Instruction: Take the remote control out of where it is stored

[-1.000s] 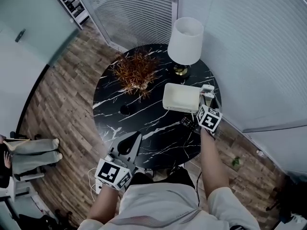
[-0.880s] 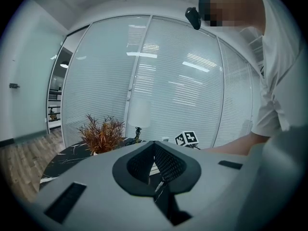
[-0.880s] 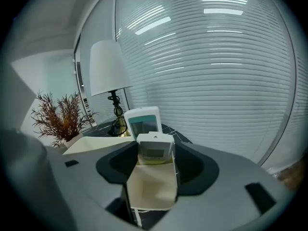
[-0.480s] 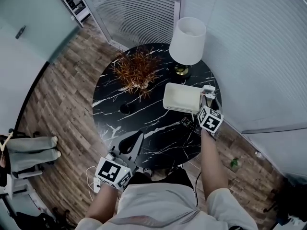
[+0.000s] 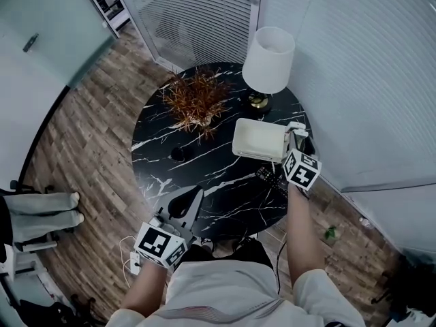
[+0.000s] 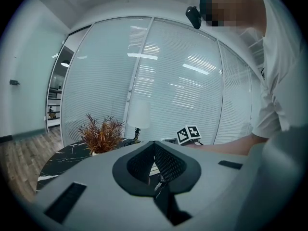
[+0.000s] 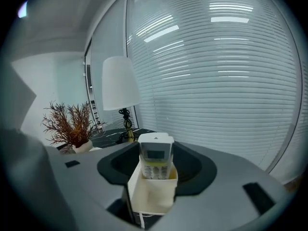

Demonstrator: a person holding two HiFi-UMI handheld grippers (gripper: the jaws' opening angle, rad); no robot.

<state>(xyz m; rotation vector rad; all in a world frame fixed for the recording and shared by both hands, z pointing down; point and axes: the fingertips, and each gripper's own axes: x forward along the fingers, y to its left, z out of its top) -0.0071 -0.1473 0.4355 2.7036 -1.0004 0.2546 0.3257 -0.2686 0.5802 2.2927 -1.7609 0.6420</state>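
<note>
1. The jaws of the right gripper [image 5: 296, 132] have just been closing, and they now grip the cream holder [image 7: 150, 196] at the right edge of the table [image 5: 163, 176]. The left gripper [image 5: 193, 196] stays at the near edge, jaws together and empty.
2. The white remote control [image 7: 155, 155] stands upright in this holder, long axis pointing up, just ahead between the right jaws. The left gripper is well apart, yet probably it must pull upward.
3. The remote's lower half is hidden in the holder. Whether the holder touches the table, I cannot tell.
</note>
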